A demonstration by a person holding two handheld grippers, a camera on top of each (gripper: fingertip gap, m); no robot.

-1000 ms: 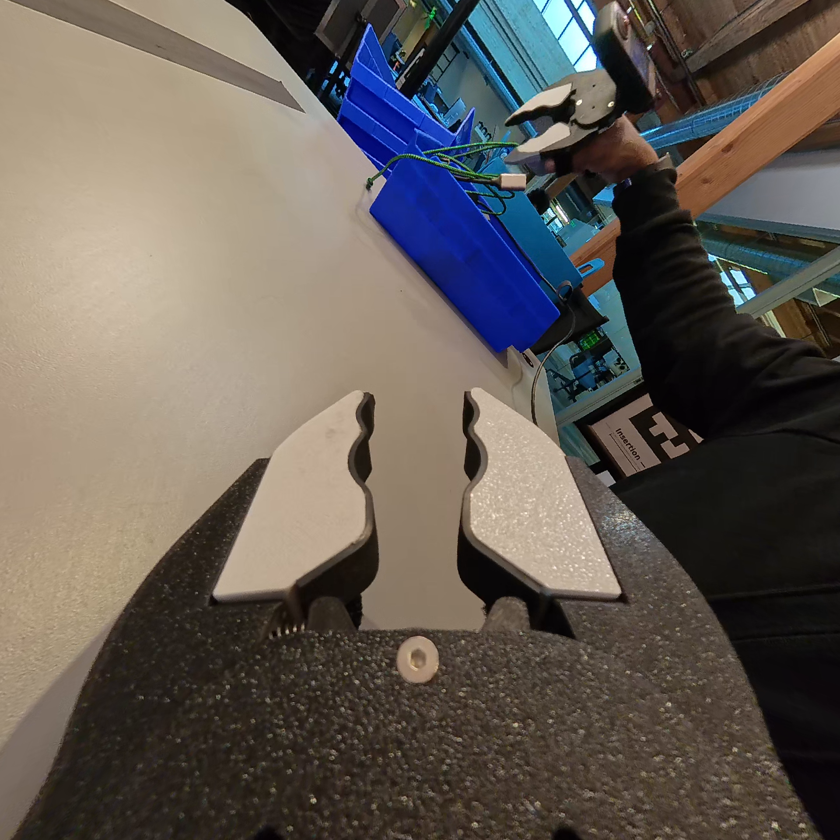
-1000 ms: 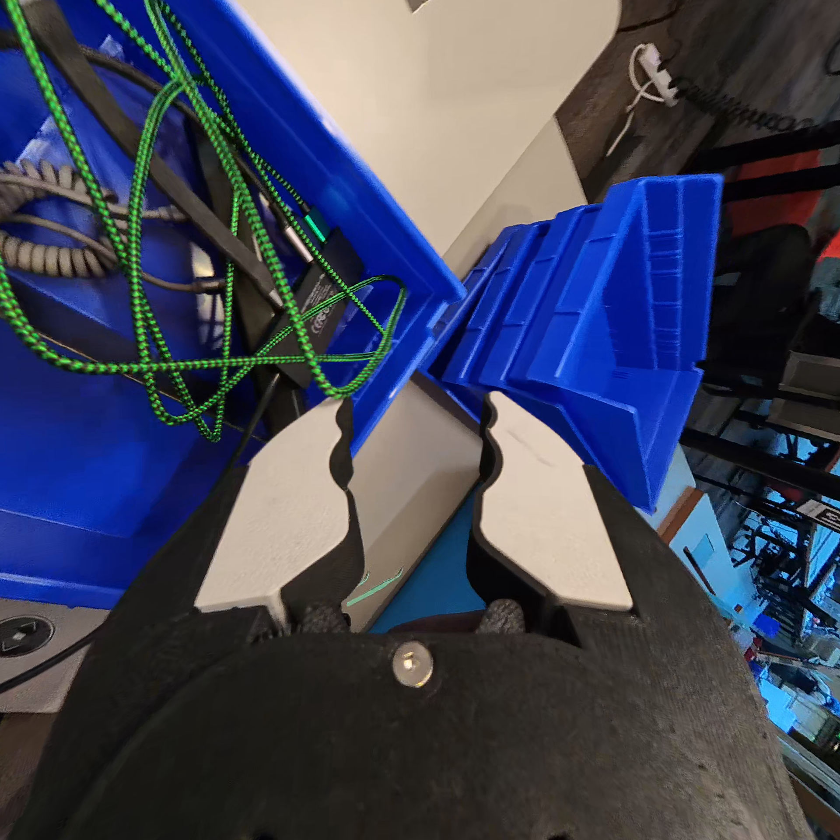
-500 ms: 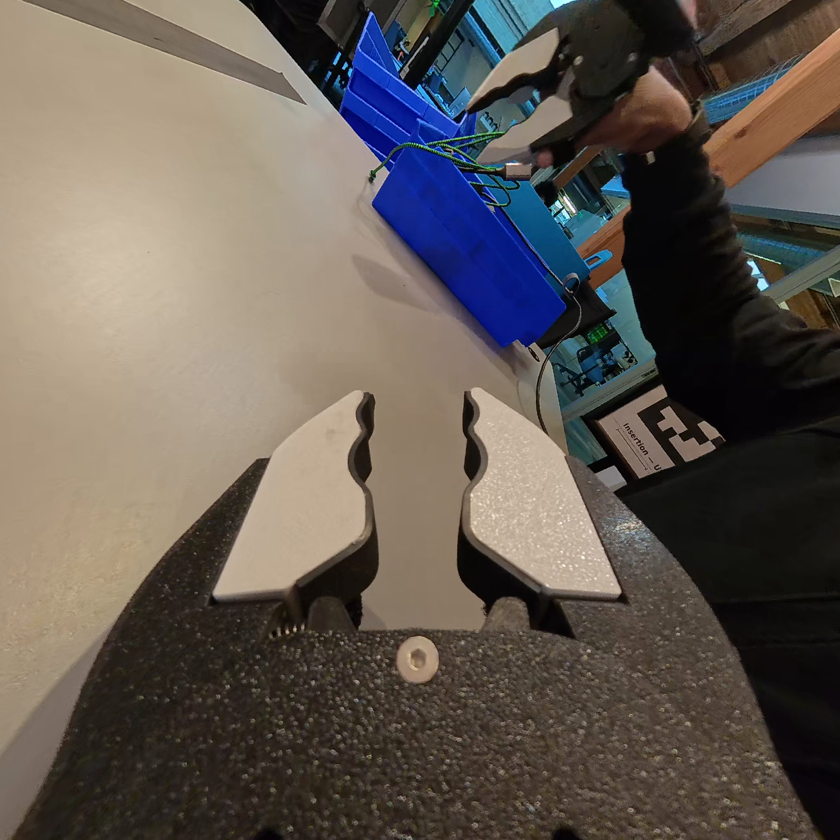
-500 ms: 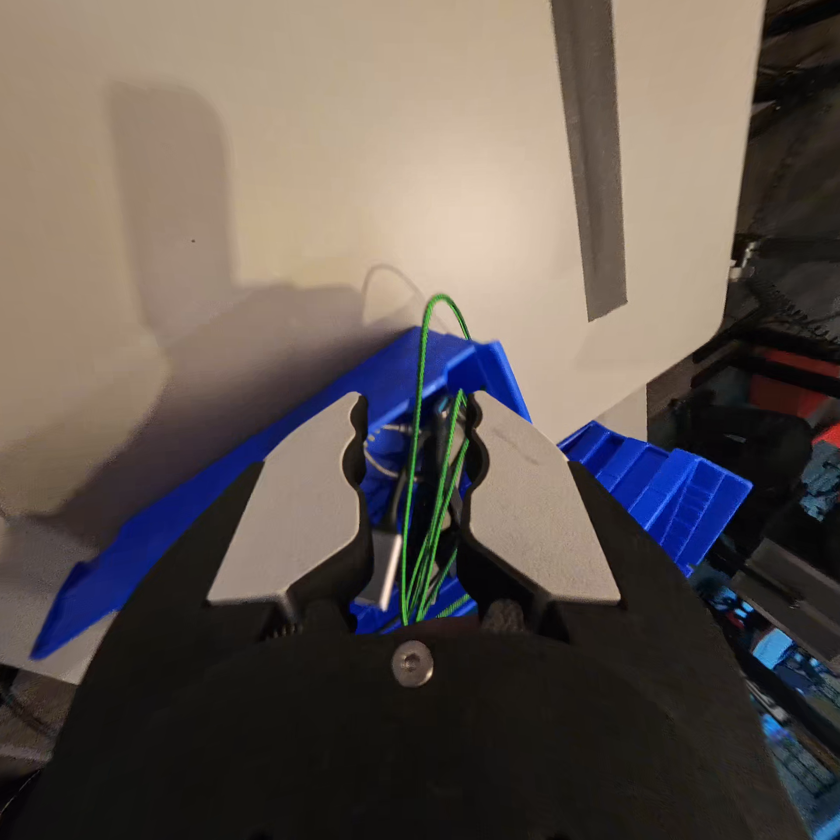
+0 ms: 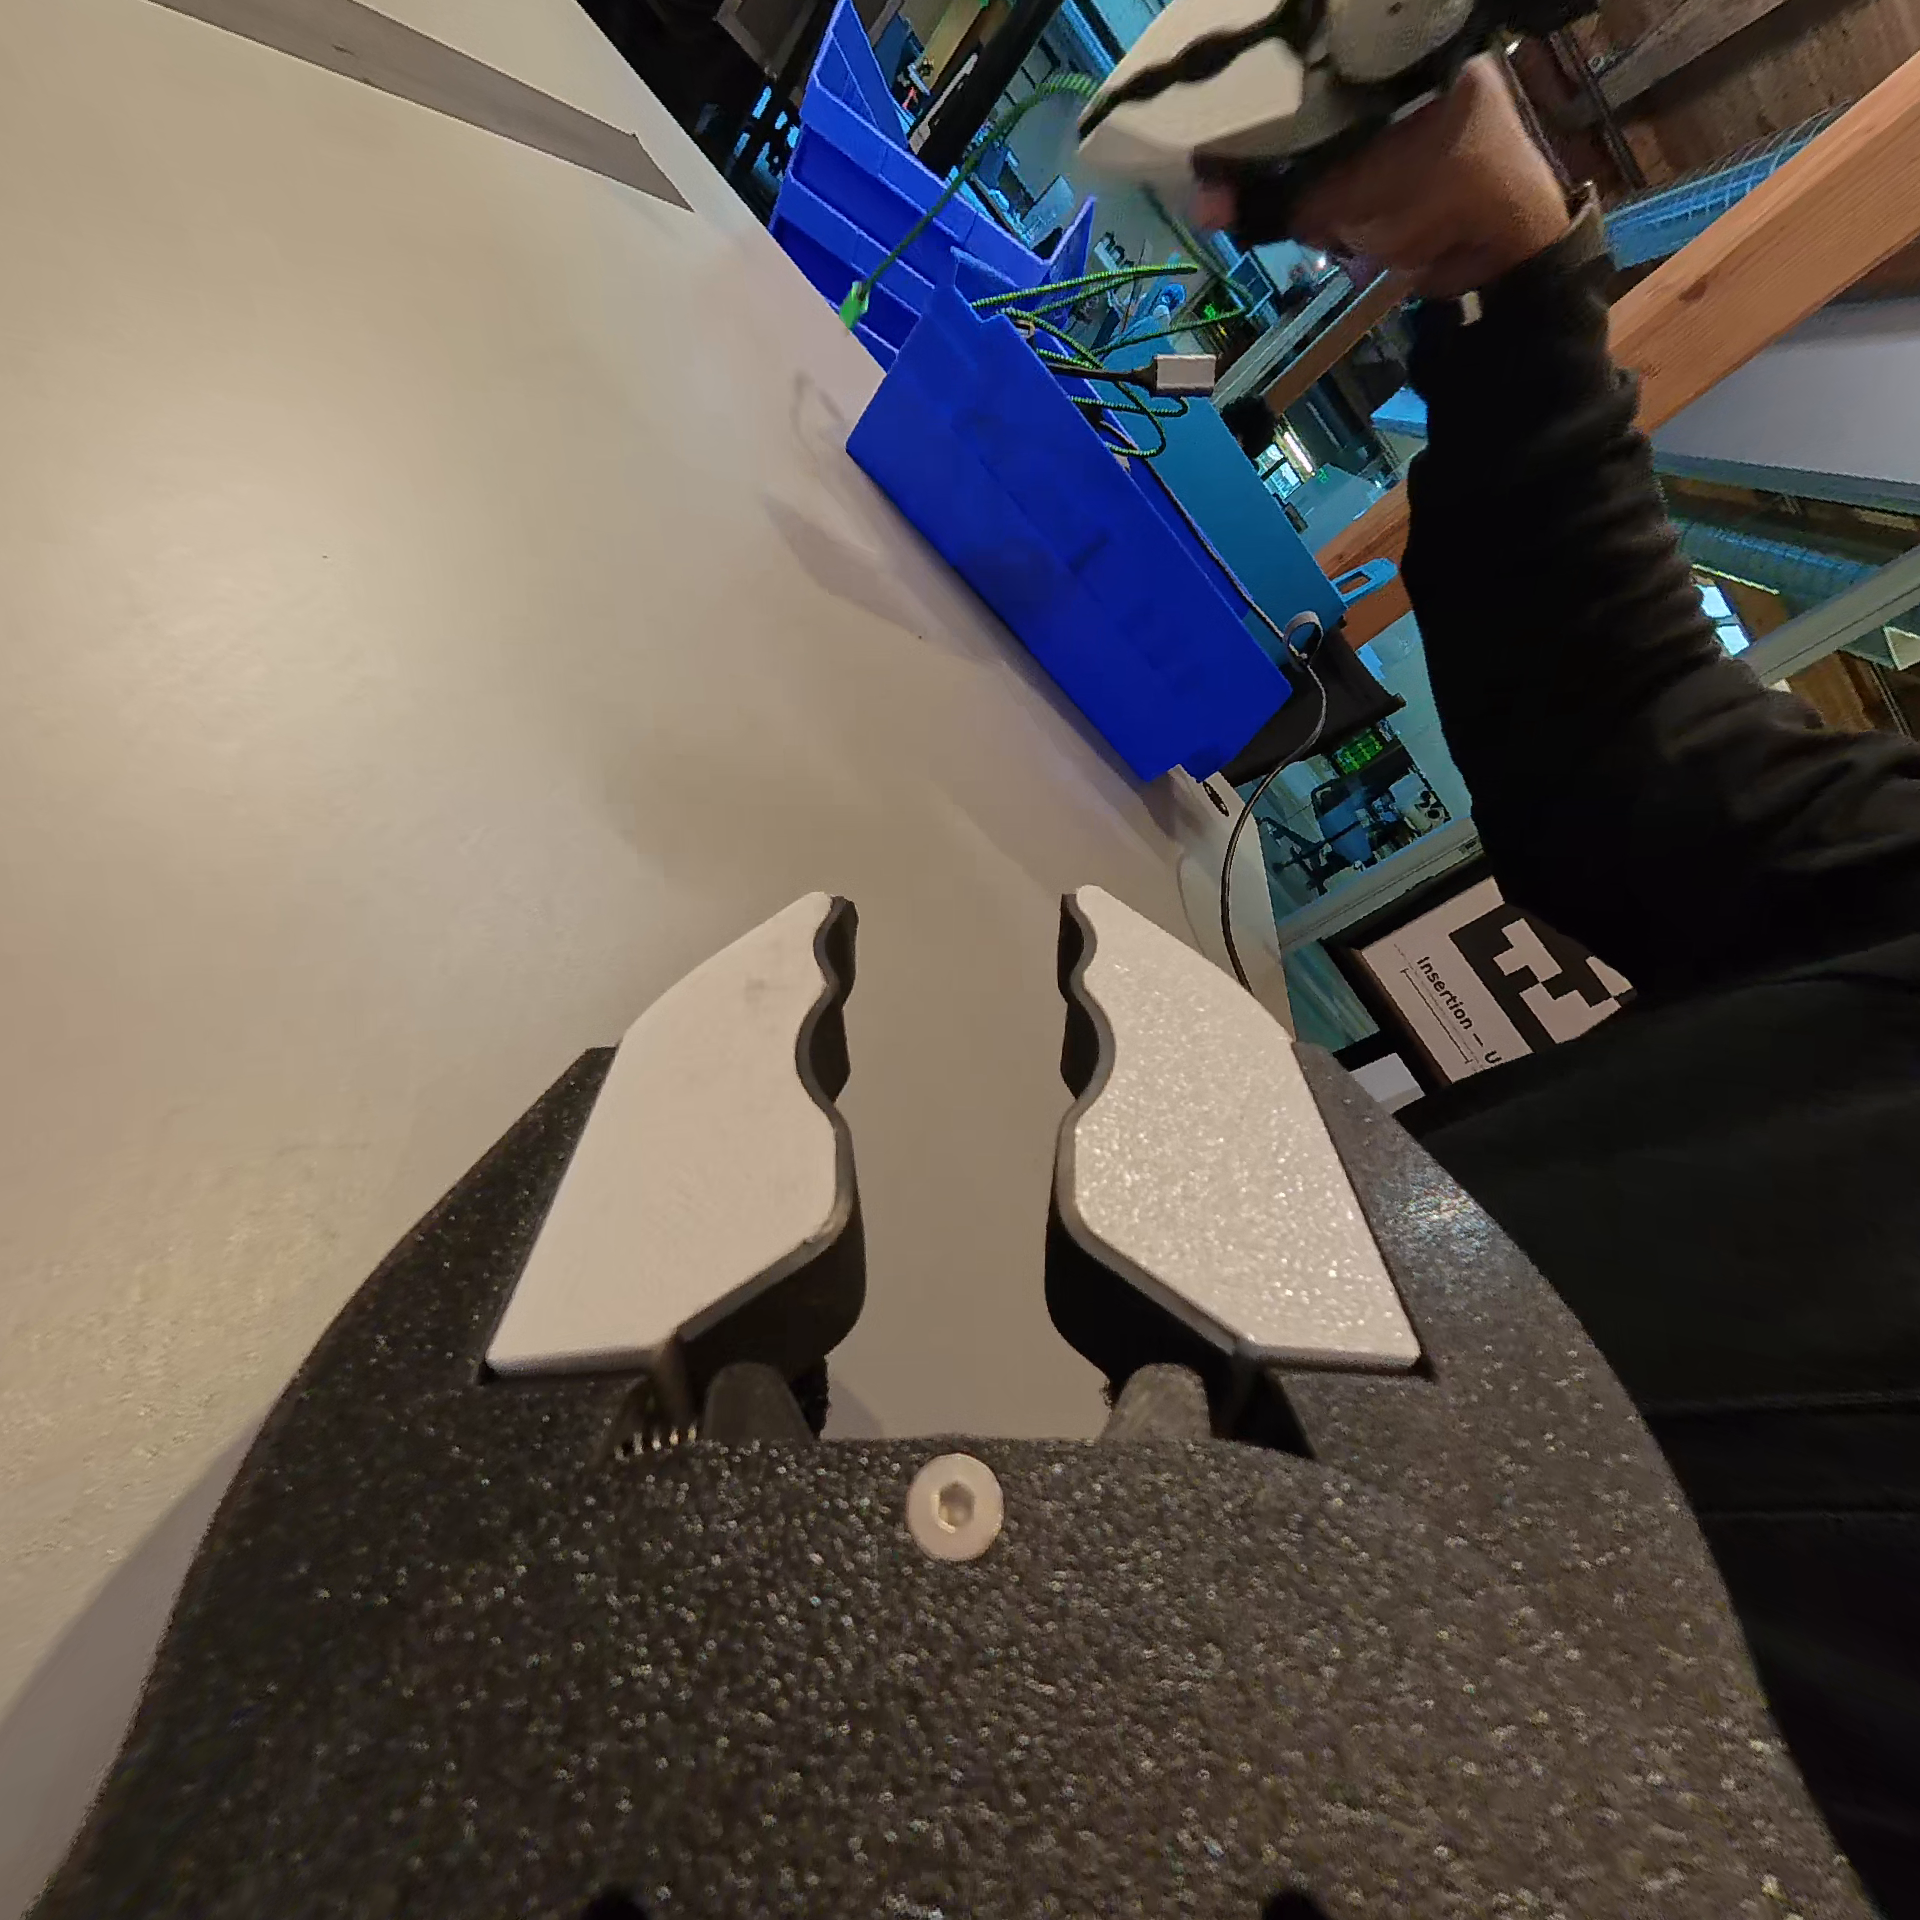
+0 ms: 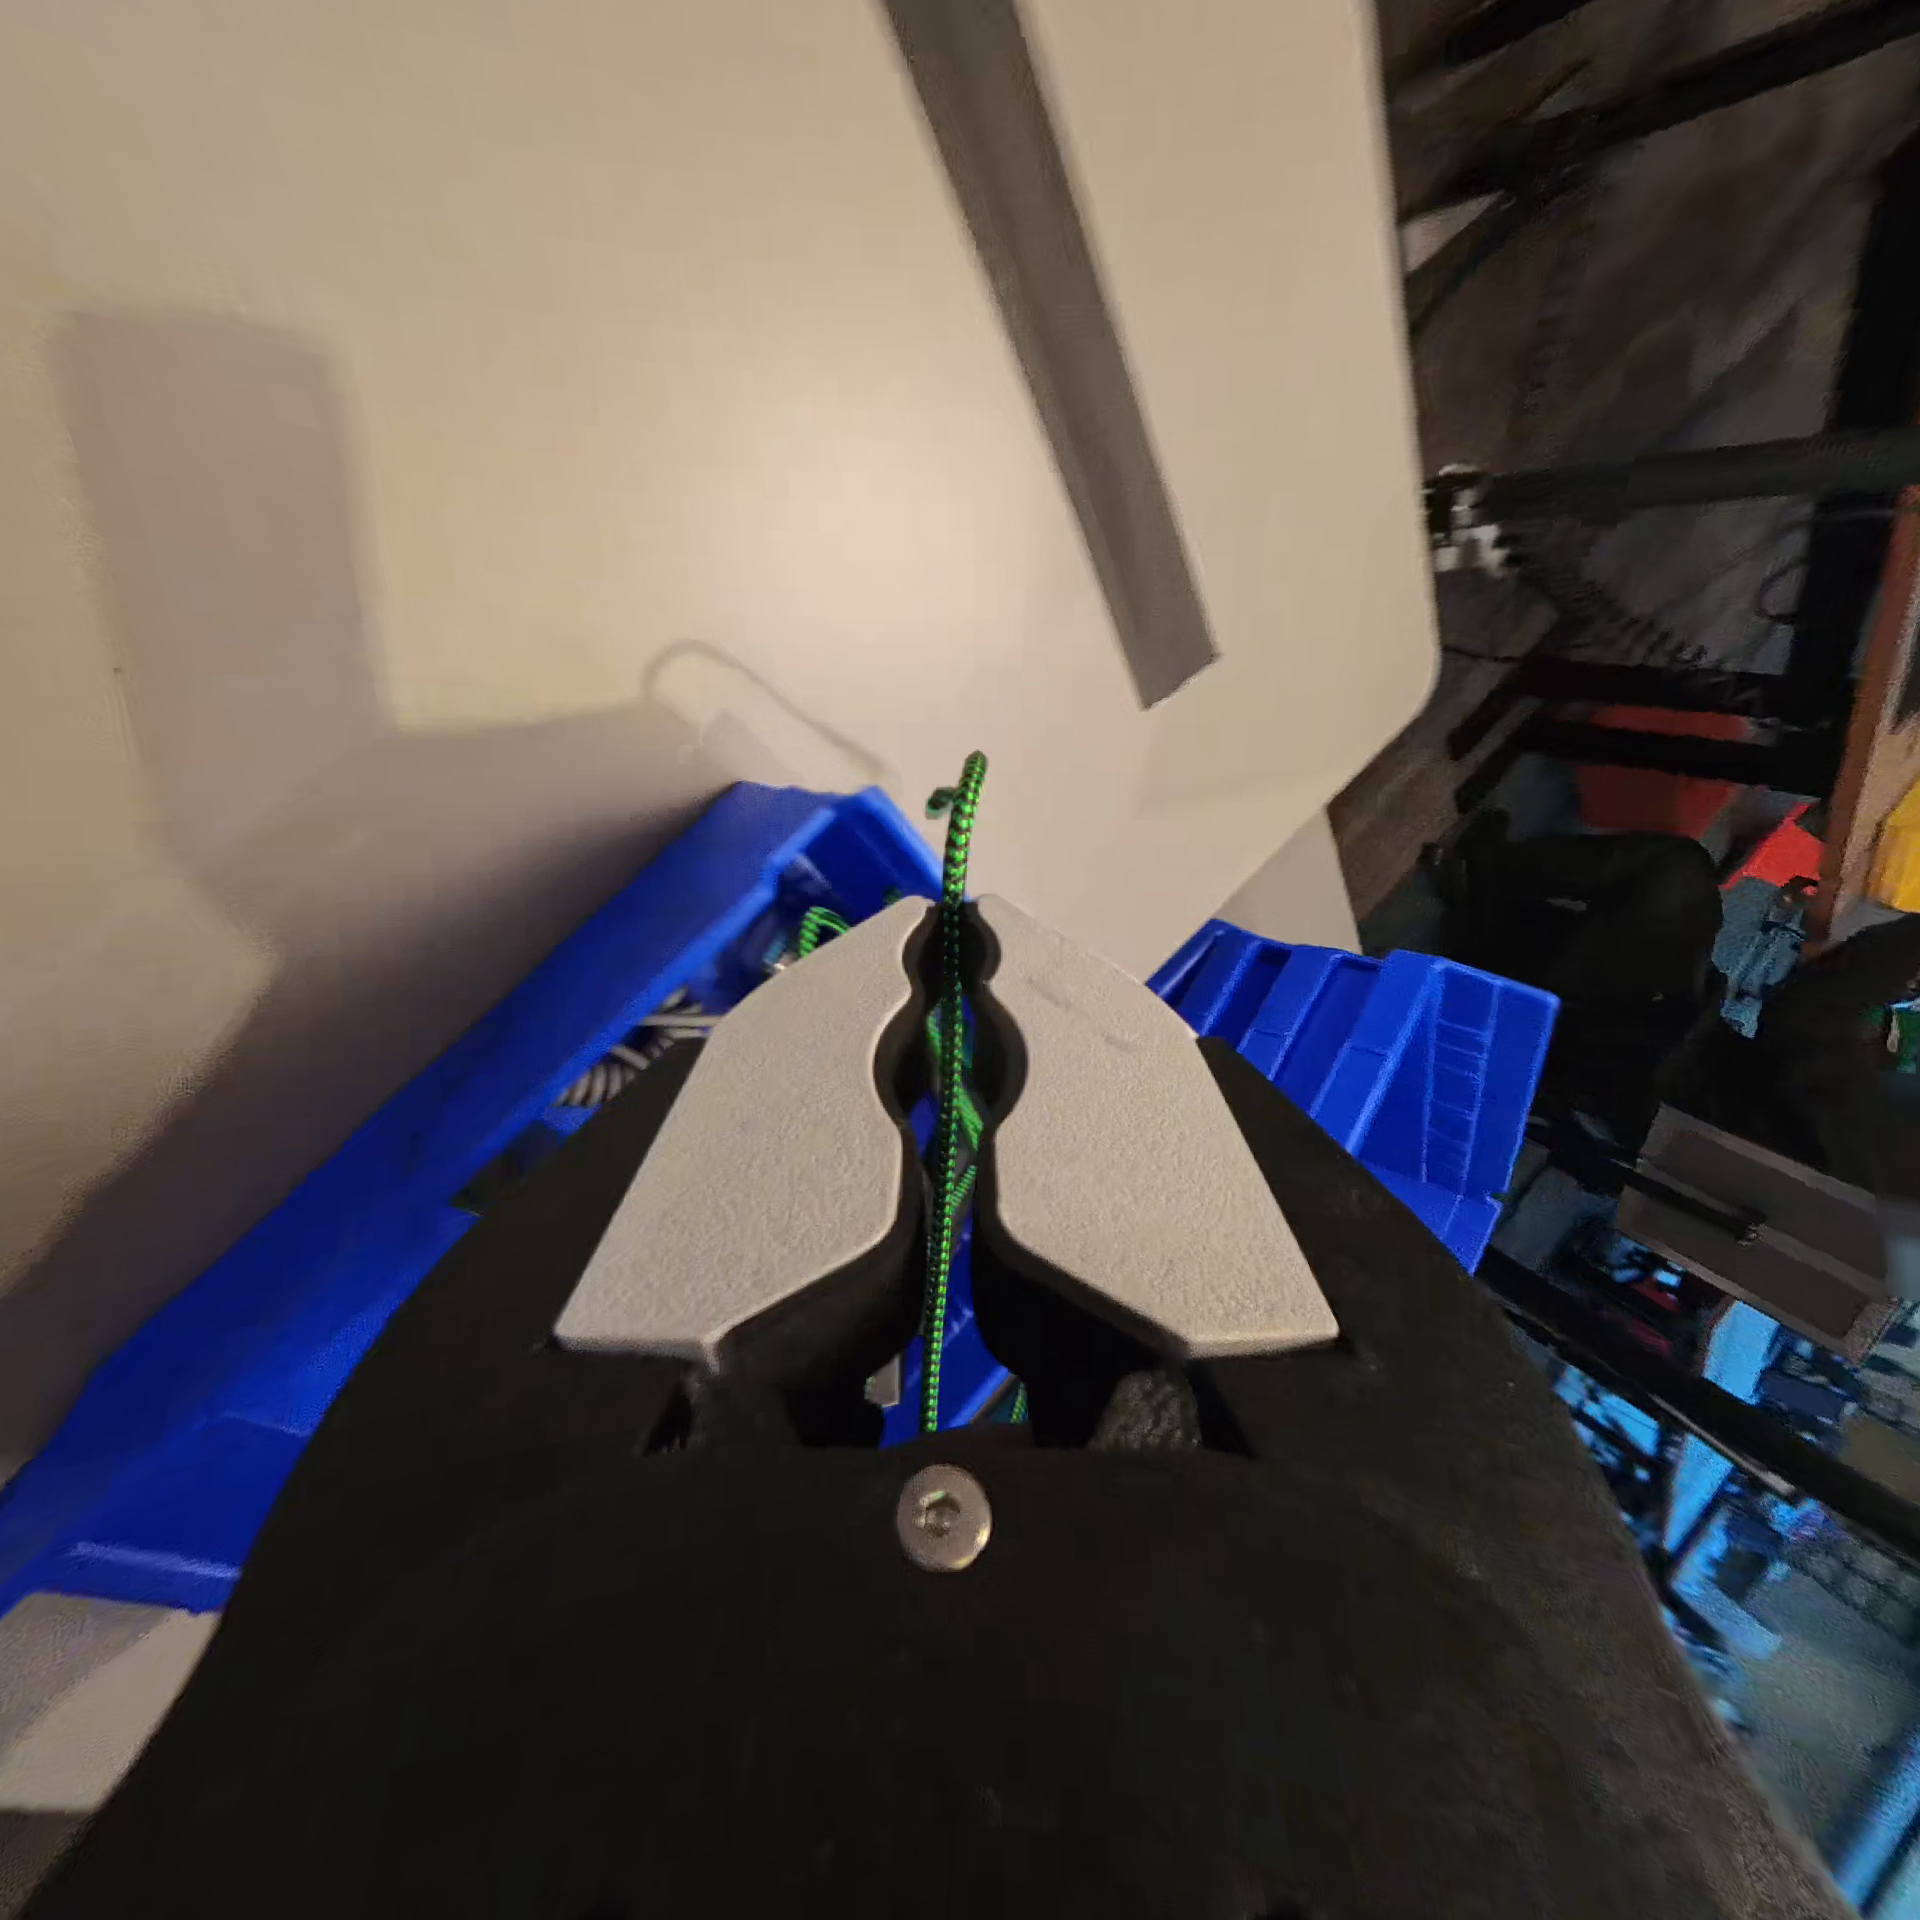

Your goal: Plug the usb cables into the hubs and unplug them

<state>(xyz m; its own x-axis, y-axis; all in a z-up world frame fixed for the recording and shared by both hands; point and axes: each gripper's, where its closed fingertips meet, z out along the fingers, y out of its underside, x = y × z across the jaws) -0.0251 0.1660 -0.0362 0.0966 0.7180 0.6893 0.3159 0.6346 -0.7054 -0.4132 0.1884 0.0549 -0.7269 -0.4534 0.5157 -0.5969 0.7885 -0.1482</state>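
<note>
My right gripper (image 6: 951,914) is shut on a green-and-black braided USB cable (image 6: 961,831) and holds it above a blue bin (image 6: 436,1091). The cable runs between the pads and sticks out past the fingertips. In the left wrist view the right gripper (image 5: 1195,94) is high at the top, with the green cable (image 5: 935,208) hanging from it and a silver plug (image 5: 1184,371) dangling over the blue bin (image 5: 1060,582). My left gripper (image 5: 956,914) is open and empty, low over the white table (image 5: 364,623). No hub can be made out.
More cables, one grey and coiled (image 6: 623,1060), lie in the bin. A stack of blue bins (image 6: 1382,1070) stands beside it. A grey strip (image 6: 1060,343) crosses the table. A person's black sleeve (image 5: 1610,675) fills the right. A black cord (image 5: 1247,821) hangs off the table's edge. About 40 cm separates my left fingertips from my right.
My right gripper closed on the green cable and lifted it up out of the bin. The left gripper has not moved.
</note>
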